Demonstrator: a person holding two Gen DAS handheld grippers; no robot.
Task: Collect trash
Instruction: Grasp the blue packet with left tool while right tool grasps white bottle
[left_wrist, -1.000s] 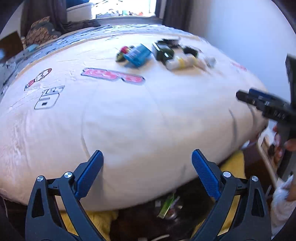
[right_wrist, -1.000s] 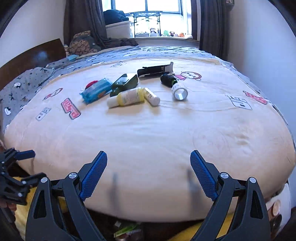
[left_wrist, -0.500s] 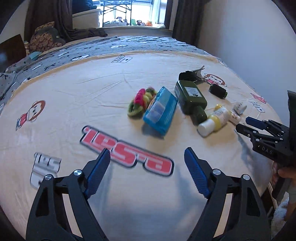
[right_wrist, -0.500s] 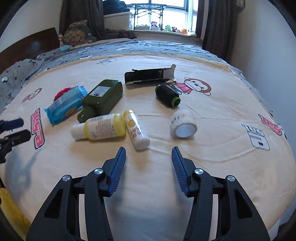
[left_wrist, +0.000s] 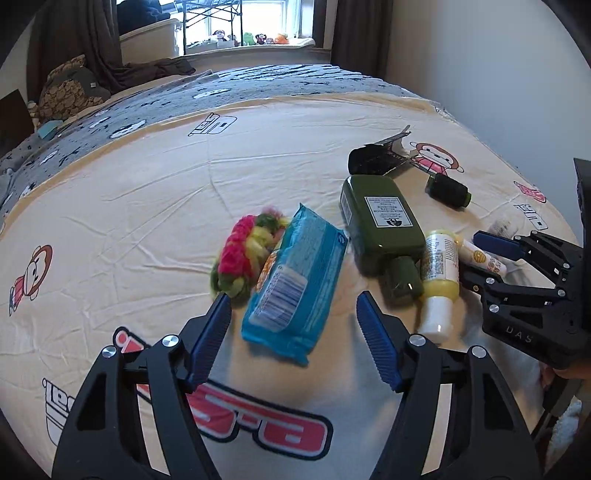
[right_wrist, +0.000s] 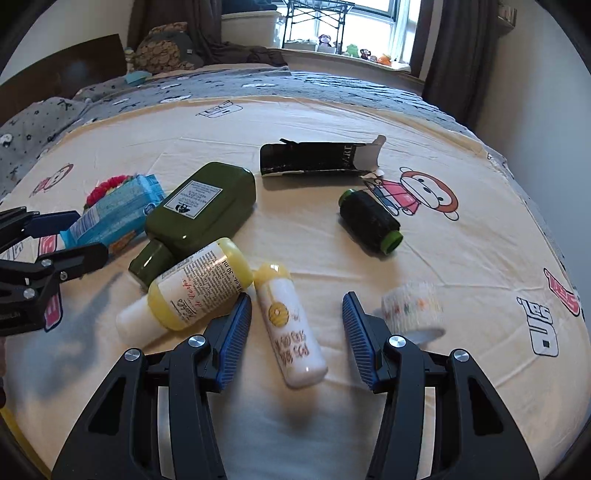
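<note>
Trash lies on a cream bed sheet (left_wrist: 147, 206). My left gripper (left_wrist: 293, 314) is open, its fingers on either side of the near end of a blue wipes packet (left_wrist: 295, 284), beside a pink and yellow knitted ring (left_wrist: 240, 254). My right gripper (right_wrist: 297, 325) is open around a small white and yellow tube (right_wrist: 288, 325). A yellow bottle (right_wrist: 192, 291), a dark green bottle (right_wrist: 199, 210), a black carton (right_wrist: 314, 158), a black spool (right_wrist: 369, 221) and a roll of white tape (right_wrist: 412, 306) lie around it.
The bed meets a white wall (left_wrist: 480, 55) on the right. A grey patterned blanket (right_wrist: 258, 85), a pillow (right_wrist: 166, 51) and a window sill with toys (right_wrist: 351, 51) are at the far end. A wooden headboard (right_wrist: 62, 62) is at far left.
Both grippers have moved forward from the bed's edge over the sheet and down onto the items. The left now straddles the blue packet and the right the small tube. Both jaws have narrowed somewhat.
</note>
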